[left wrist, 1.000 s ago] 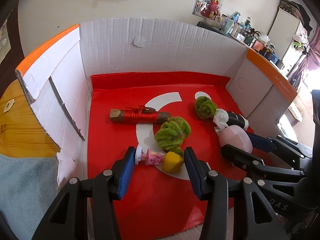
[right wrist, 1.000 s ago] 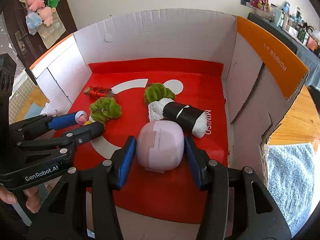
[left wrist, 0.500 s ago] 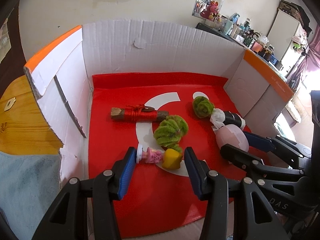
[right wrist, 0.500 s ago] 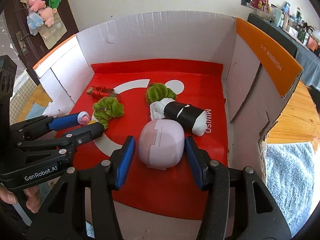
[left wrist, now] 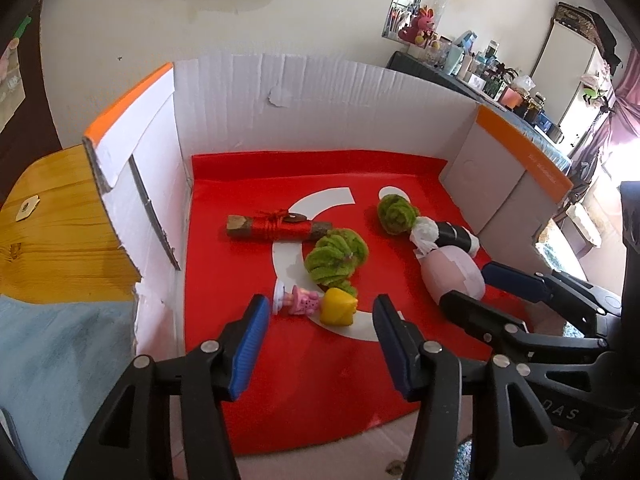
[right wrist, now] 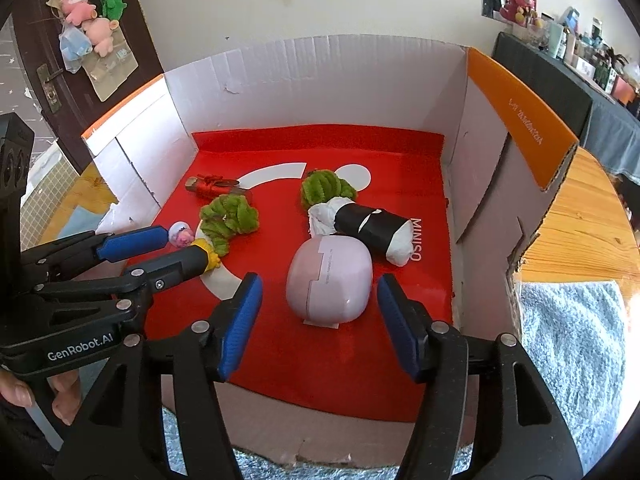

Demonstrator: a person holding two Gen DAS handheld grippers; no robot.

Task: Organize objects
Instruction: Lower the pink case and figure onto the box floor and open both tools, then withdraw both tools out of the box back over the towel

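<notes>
Spreading wider, left claw [left wrist: 318, 354] w/ small pink-and-yellow plastic figurine [left wrist: 316, 304] just ahead, lower centre; right claw [right wrist: 320, 326] opening too, glossy pink rounded case [right wrist: 330, 280] between pads, untouched.

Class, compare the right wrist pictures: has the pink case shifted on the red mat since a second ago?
Cannot tell. The pink case still touches the black roll beside the MINISO print; it only looks farther off, with the right gripper jaws opening.
</notes>
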